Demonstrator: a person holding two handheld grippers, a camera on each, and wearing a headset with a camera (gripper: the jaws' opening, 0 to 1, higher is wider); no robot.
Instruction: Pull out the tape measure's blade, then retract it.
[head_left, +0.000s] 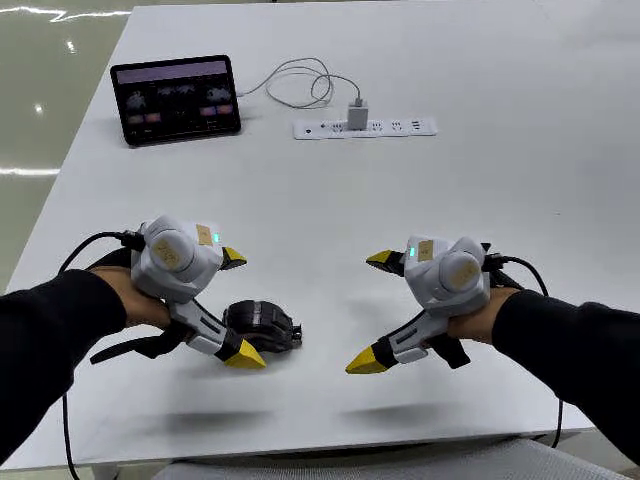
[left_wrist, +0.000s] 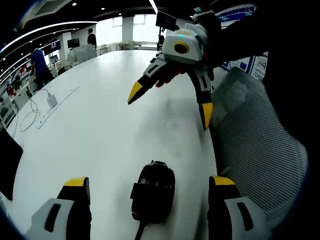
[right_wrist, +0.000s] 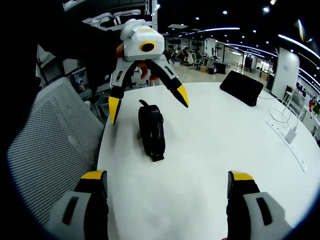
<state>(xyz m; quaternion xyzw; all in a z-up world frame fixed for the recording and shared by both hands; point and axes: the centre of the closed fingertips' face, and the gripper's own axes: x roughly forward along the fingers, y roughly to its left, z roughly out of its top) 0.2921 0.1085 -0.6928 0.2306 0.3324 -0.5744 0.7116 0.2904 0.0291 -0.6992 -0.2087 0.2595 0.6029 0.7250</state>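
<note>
White, smooth tabletop (head_left: 420, 200) spreads across the head view, with a dark tablet (head_left: 176, 98) and a white power strip (head_left: 365, 127) toward the top. Low and left of centre lies the tape measure (head_left: 262, 325), a rounded black case. Its long axis runs across the frame toward the right gripper (head_left: 372, 310). It sits between the wide-spread, yellow-tipped jaws of the left gripper (head_left: 240, 308), clear of both in the left gripper view. The right gripper gapes too, holding nothing.
</note>
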